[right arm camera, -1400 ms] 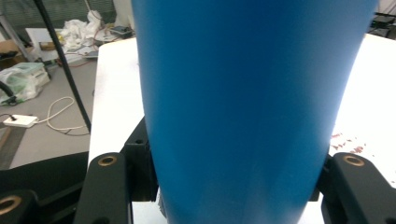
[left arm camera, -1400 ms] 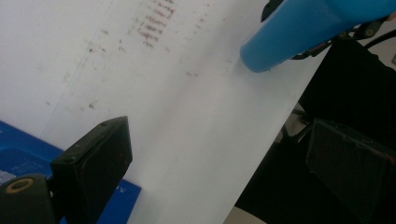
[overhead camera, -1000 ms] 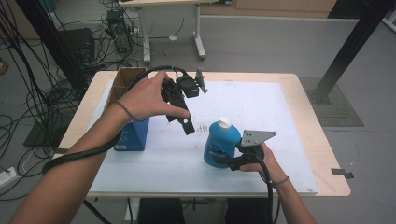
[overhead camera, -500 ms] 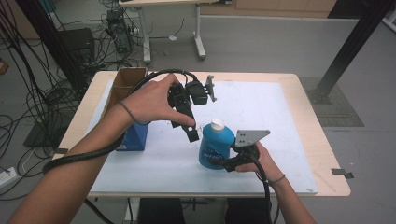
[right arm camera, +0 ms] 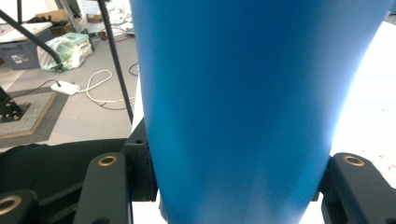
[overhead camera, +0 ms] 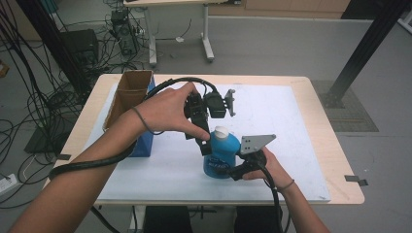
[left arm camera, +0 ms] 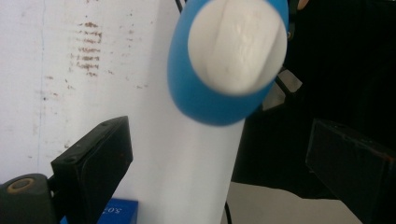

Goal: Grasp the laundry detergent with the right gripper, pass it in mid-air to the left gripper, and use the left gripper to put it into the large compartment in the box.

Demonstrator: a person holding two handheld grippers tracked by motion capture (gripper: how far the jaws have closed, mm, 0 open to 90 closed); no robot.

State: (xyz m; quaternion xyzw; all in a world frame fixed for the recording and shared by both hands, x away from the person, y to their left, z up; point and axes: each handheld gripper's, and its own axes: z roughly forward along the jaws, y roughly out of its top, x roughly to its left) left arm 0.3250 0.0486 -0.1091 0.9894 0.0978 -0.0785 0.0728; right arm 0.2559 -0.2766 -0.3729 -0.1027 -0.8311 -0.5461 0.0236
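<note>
A blue bottle with a white cap stands on the white mat near the table's front edge. My right gripper is shut on its lower body from the right; in the right gripper view the blue bottle wall sits between the two black jaws of that gripper. My left gripper points down right beside the cap, on its left. In the left gripper view the cap appears from above, beyond the left gripper, whose jaws stand open with nothing between them.
An open cardboard box with a blue side stands at the table's left. The white mat covers most of the wooden table. Cables lie on the floor at left, and a black post rises at the right.
My left gripper has moved right and nearer to the bottle's cap. The bottle, held in the right gripper, has shifted slightly left.
</note>
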